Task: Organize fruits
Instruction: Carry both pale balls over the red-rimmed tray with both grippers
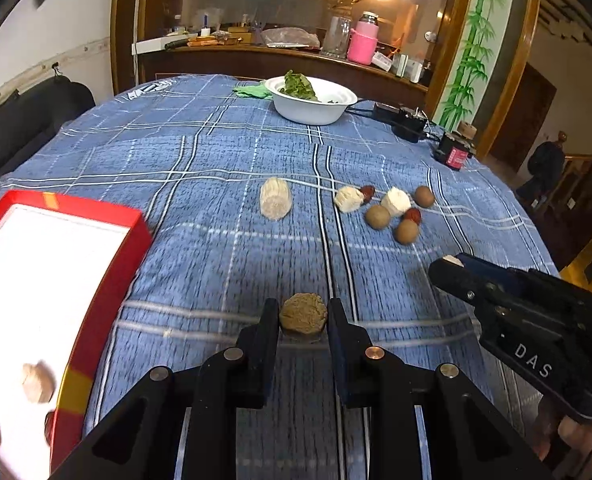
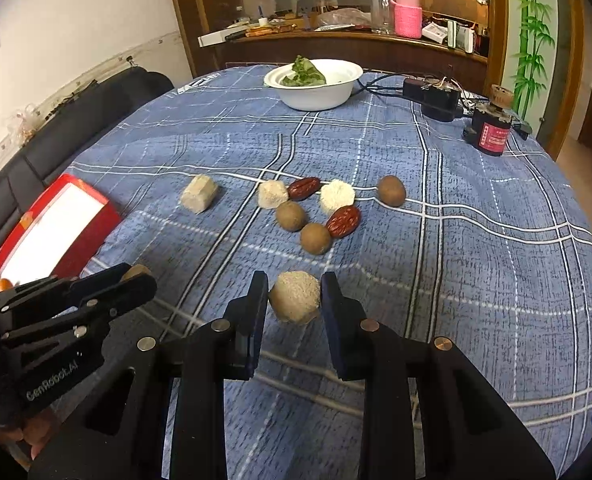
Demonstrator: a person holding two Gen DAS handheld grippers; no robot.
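Observation:
My left gripper (image 1: 303, 314) is shut on a tan crumbly chunk (image 1: 303, 314), held above the blue plaid cloth. My right gripper (image 2: 295, 296) is shut on a pale crumbly chunk (image 2: 295, 297). Each gripper shows in the other's view: the right (image 1: 450, 262) and the left (image 2: 138, 272). On the cloth lie three brown round fruits (image 2: 291, 216), two red dates (image 2: 343, 221), and three pale chunks (image 2: 199, 193). A red tray with a white floor (image 1: 108, 264) sits at the left and holds a pale chunk (image 1: 37, 383) and orange pieces.
A white bowl (image 2: 316, 96) with green leaves stands at the far side. Black electronics with cables (image 2: 436, 98) and a black cylinder with a red label (image 2: 492, 130) sit at the far right. A dark sofa (image 2: 76, 128) lies left of the table.

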